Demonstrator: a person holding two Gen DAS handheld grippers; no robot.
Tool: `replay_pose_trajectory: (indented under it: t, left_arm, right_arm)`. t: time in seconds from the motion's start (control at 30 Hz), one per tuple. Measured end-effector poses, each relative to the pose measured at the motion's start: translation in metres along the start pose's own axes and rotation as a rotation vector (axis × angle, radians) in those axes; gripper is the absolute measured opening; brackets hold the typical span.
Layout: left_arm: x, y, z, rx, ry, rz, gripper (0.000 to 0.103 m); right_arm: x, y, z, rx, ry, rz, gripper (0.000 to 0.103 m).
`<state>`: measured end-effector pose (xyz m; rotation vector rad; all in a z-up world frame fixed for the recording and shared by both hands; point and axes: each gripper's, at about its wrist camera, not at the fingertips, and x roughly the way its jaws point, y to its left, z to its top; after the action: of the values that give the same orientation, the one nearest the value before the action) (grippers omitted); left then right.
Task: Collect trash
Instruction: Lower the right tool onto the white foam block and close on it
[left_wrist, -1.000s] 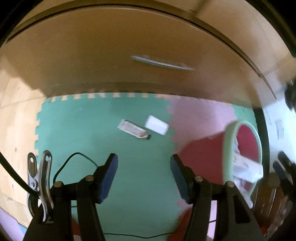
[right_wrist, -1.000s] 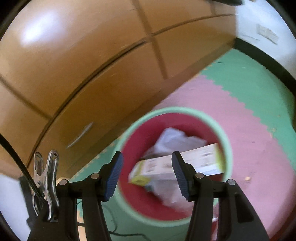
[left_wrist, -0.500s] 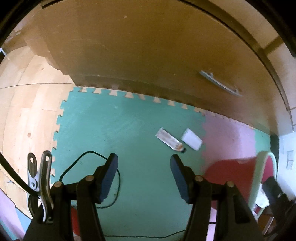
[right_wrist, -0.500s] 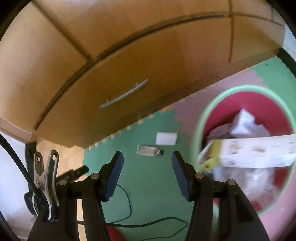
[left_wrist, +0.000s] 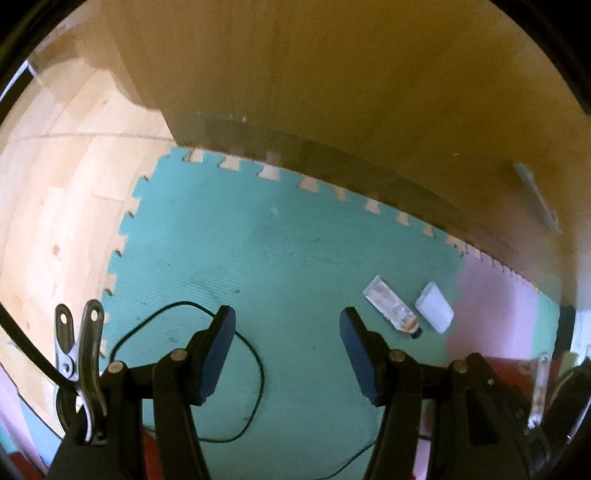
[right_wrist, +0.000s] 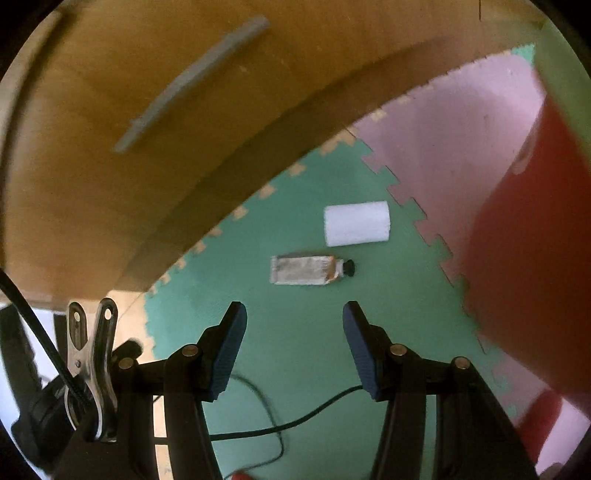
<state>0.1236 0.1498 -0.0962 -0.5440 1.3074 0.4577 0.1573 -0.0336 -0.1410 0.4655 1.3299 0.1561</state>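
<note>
A: How do the jaws stand?

B: Both sets are parted with nothing between them. The left gripper (left_wrist: 286, 325) hangs over bare green mat (left_wrist: 258, 258), its blue pads wide apart. The right gripper (right_wrist: 293, 319) is the same: pads apart, only mat showing in the gap.

A: And the trash?

B: Two pieces lie on the green mat, side by side and close but not touching. One is a flattened, worn tube (right_wrist: 304, 270) with a dark cap pointing toward the pink tile. The other is a small white packet (right_wrist: 357, 223), just beyond the tube, nearer the cabinet. In the right wrist view both sit straight ahead of the jaws, a little way off. In the left wrist view the tube (left_wrist: 391, 306) and the packet (left_wrist: 434, 307) lie off to the right of the jaws.

A: What surrounds them?

B: A pink mat tile (right_wrist: 443, 140) interlocks with the green one just past the packet. A red bin (right_wrist: 528, 258) with a pale green rim fills the right edge of the right view, blurred. A wooden cabinet (right_wrist: 110, 166) with a grey bar handle (right_wrist: 188, 81) runs along the mat's far edge. A thin black cable (left_wrist: 255, 369) loops across the mat under the left gripper, and pale wood floor (left_wrist: 55, 203) shows beyond the mat's toothed edge.
</note>
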Motion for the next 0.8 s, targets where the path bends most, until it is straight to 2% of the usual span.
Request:
replay_pose_trajectory:
  t: [0.27,0.5,0.7,0.8]
  left_arm:
    - [0.048,-0.009,0.004,-0.026,0.027,-0.002,0.062]
    - [0.07,-0.012,0.006,-0.016,0.021,0.007,0.062]
    - [0.087,-0.008,0.005,-0.028,0.045,0.001,0.062]
    - [0.093,-0.01,0.002,-0.024,0.053,-0.01,0.062]
  right_arm:
    - [0.067,-0.023,0.032,0.013,0.017,-0.091,0.056]
    - [0.102,-0.039,0.048,0.081,0.029,-0.11,0.065]
    - [0.128,-0.041,0.053,0.094,0.038,-0.147,0.066]
    - [0.135,-0.034,0.056,0.07,0.012,-0.14,0.081]
